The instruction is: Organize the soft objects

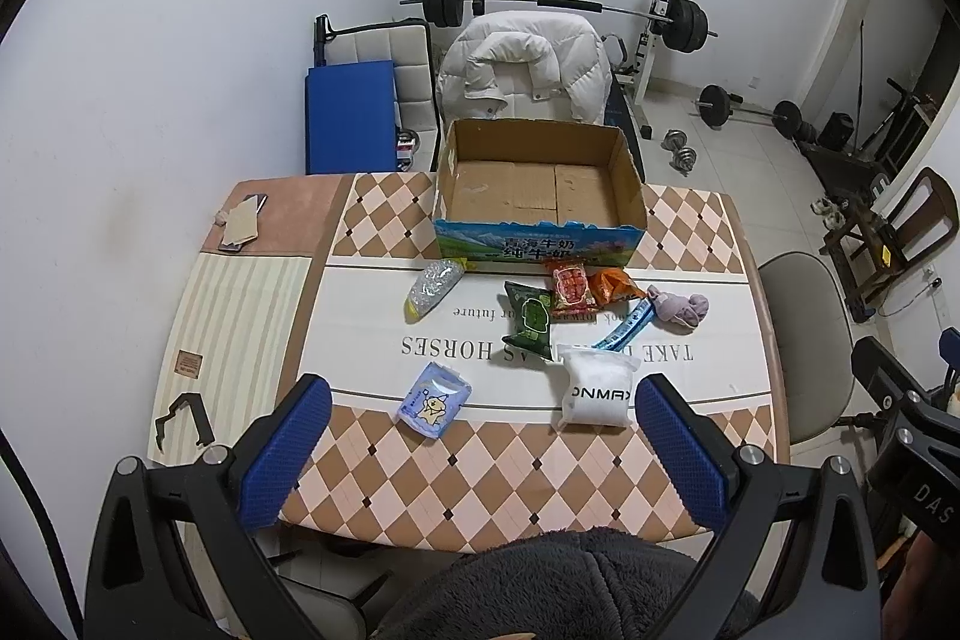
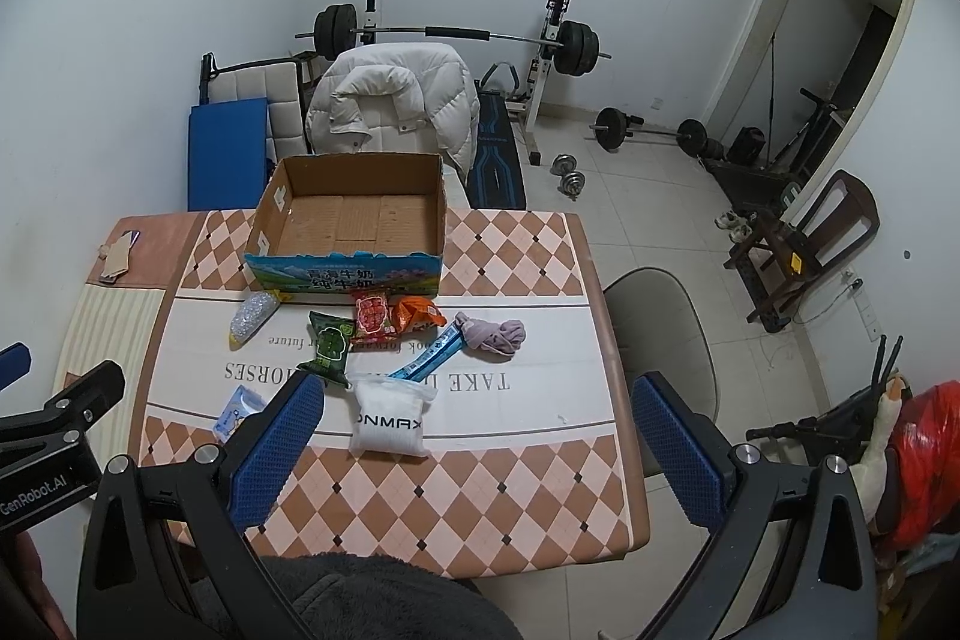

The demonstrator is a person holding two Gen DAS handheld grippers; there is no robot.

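Note:
An open cardboard box stands empty at the table's far side. In front of it lie soft items: a silver pouch, a green packet, a red packet, an orange packet, a purple cloth, a blue strip packet, a white pack and a light blue pouch. My left gripper and right gripper are open and empty, above the near table edge.
The checkered table has a phone and papers at its far left and a black clip on the left. A chair with a white jacket stands behind the box; a grey chair is on the right.

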